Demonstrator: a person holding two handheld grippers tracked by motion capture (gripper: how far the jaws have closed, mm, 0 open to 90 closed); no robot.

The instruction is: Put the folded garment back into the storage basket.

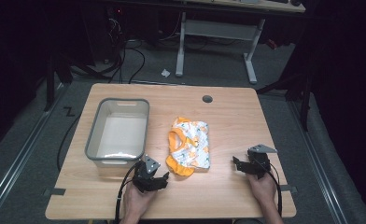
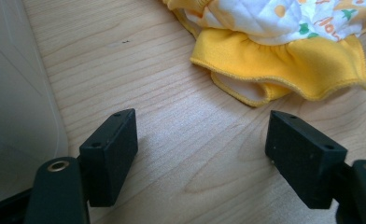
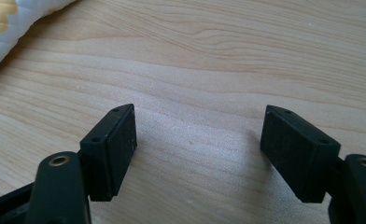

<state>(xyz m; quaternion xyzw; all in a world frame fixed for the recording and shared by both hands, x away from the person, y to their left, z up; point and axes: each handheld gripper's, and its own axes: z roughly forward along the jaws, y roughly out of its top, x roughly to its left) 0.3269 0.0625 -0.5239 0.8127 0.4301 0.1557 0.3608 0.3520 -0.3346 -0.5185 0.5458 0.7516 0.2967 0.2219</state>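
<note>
From the high view, a folded baby garment (image 1: 189,148), white with orange print and a yellow frill, lies near the middle of the wooden surface (image 1: 228,116), a little toward the near edge. To its left, just beside it but apart, stands a grey plastic bin (image 1: 93,135) that reaches toward the left edge. A small dark round hole (image 1: 207,99) sits near the far edge. The left claw (image 1: 157,180) rests low over the surface near the near edge, just off the garment's near-left corner, with its tips toward the yellow frill. The right claw (image 1: 237,164) sits near the near-right corner of the surface, aimed left toward the garment and well apart from it. A hand holds each from the near edge.

In the left gripper view, the left claw (image 2: 202,140) is spread wide with bare wood between its jaws. The garment's yellow frill (image 2: 284,65) lies just ahead of them, not touching. The bin's pale wall (image 2: 17,93) runs along the left side.

In the right gripper view, the right claw (image 3: 197,137) is likewise spread, pinching nothing, over bare wood. A white quilted edge of the garment (image 3: 8,28) shows at the far left corner, apart from the jaws.
</note>
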